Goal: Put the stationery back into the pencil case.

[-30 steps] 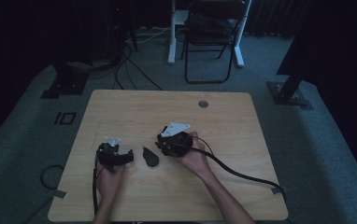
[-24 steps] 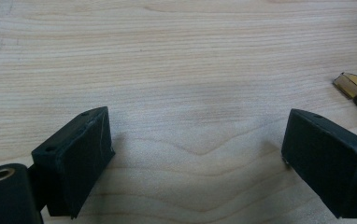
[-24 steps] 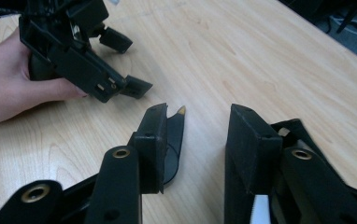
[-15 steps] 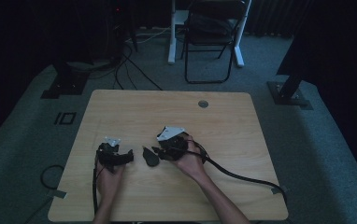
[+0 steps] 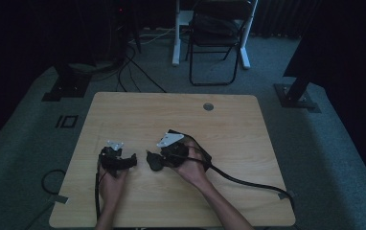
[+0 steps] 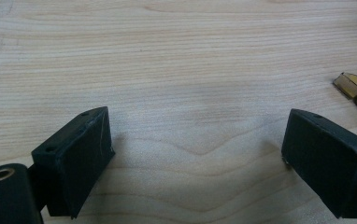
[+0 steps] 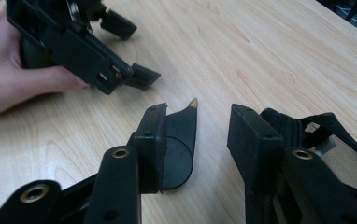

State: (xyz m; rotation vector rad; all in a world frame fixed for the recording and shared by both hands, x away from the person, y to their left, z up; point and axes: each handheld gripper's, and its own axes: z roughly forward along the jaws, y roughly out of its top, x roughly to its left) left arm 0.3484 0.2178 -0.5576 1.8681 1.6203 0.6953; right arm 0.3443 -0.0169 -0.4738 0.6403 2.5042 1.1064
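Observation:
A flat black piece with a gold tip (image 5: 153, 162) lies on the wooden table (image 5: 229, 129) between the two grippers. My right gripper (image 5: 159, 156) points left at it, low over the table. In the right gripper view the piece (image 7: 182, 140) lies just past the left jaw and is partly hidden by it, and the right gripper (image 7: 197, 116) is open with no pad pressing on anything. My left gripper (image 5: 134, 160) faces right, a short gap from the piece. The left gripper (image 6: 197, 140) stands wide open over bare wood, with the gold tip (image 6: 352, 84) at the right edge.
A black strap (image 7: 307, 123) lies on the table under the right gripper. A thick cable (image 5: 248, 182) trails from that gripper to the table's right front edge. A round grommet hole (image 5: 208, 106) sits near the far edge. A folding chair (image 5: 219, 43) stands beyond the table.
My right gripper has come down and to the left, closing in on the black piece. The left gripper and the piece have stayed where they were.

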